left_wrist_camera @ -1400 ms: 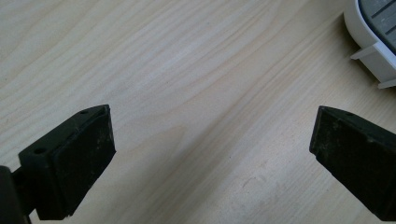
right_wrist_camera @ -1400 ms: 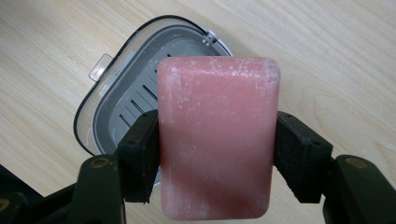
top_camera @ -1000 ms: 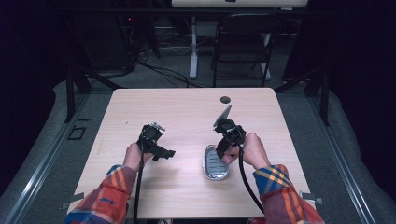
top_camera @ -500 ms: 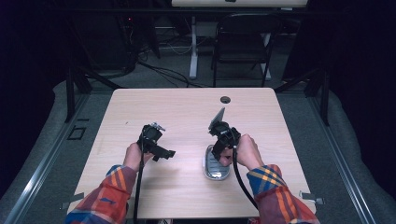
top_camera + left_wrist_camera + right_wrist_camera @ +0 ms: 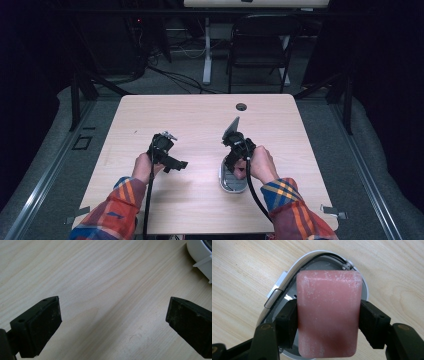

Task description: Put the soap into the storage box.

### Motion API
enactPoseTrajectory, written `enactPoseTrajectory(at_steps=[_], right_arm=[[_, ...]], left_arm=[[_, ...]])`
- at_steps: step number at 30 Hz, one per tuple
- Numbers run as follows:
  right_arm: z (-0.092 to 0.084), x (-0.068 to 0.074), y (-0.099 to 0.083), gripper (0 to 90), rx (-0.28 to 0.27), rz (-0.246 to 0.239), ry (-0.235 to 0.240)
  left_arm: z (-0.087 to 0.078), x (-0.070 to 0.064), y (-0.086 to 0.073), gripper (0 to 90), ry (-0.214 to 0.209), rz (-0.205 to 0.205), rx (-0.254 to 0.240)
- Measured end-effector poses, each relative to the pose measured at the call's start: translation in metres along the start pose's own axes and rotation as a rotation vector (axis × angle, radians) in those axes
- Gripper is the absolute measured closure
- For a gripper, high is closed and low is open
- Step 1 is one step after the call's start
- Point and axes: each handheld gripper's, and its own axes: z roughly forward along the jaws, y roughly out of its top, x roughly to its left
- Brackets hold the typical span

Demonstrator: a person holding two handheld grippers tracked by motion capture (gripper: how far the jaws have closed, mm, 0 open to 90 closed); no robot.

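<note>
Right claw [image 5: 328, 322]: clamped on pink soap bar [image 5: 328, 312]'s long sides, above white dish [image 5: 284, 287], near tabletop [image 5: 200, 115]'s front edge.
Soap: probably stiff, slippery; flat sides suit gripping.
Left claw [image 5: 112, 325]: wide open, empty.

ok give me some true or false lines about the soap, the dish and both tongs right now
1. The right tongs grip a pink rectangular soap bar by its two sides. True.
2. The soap bar is held above the white oval plastic soap dish. True.
3. The left tongs are shut on the dish. False: they are open over the bare light wooden table, with the dish's edge off to one side.
4. The soap bar is green. False: it is pink.
5. A round dark hole sits near the table's far edge. True.
</note>
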Motion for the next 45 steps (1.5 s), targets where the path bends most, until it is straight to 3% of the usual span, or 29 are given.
enactPoseTrajectory(at_steps=[3, 4, 12, 19, 23, 28, 33, 37, 45], right_arm=[[0.005, 0.003, -0.003, 37.2, -0.069, 0.072, 0.029], [0.002, 0.001, -0.002, 37.2, -0.021, 0.032, 0.022], [-0.002, -0.001, -0.009, 36.7, -0.042, 0.063, 0.079], [-0.009, -0.002, -0.017, 39.4, -0.068, 0.038, 0.116], [-0.015, -0.001, -0.021, 39.4, -0.102, 0.006, 0.093], [-0.024, -0.010, -0.029, 37.3, -0.163, -0.001, 0.074], [-0.032, -0.018, -0.039, 28.9, -0.219, -0.028, 0.052], [-0.037, -0.025, -0.050, 21.8, -0.270, -0.022, 0.054], [-0.053, -0.045, -0.077, 12.6, -0.309, -0.055, 0.016]], left_arm=[[0.000, 0.000, 0.000, 0.0, 0.000, 0.000, 0.000], [0.000, 0.000, 0.000, 0.0, -0.002, -0.002, 0.000], [0.000, 0.000, 0.000, 0.0, -0.001, -0.002, 0.000], [0.001, 0.000, 0.000, 0.0, -0.002, 0.000, 0.004], [0.001, 0.000, 0.000, 0.0, -0.003, 0.000, 0.004], [0.001, 0.000, 0.000, 0.0, -0.004, 0.001, 0.002], [0.001, 0.000, 0.000, 0.0, -0.008, -0.001, 0.000], [0.001, 0.000, 0.000, 0.0, -0.009, -0.002, 0.001], [0.001, 0.000, 0.000, 0.0, -0.007, 0.001, 0.000]])
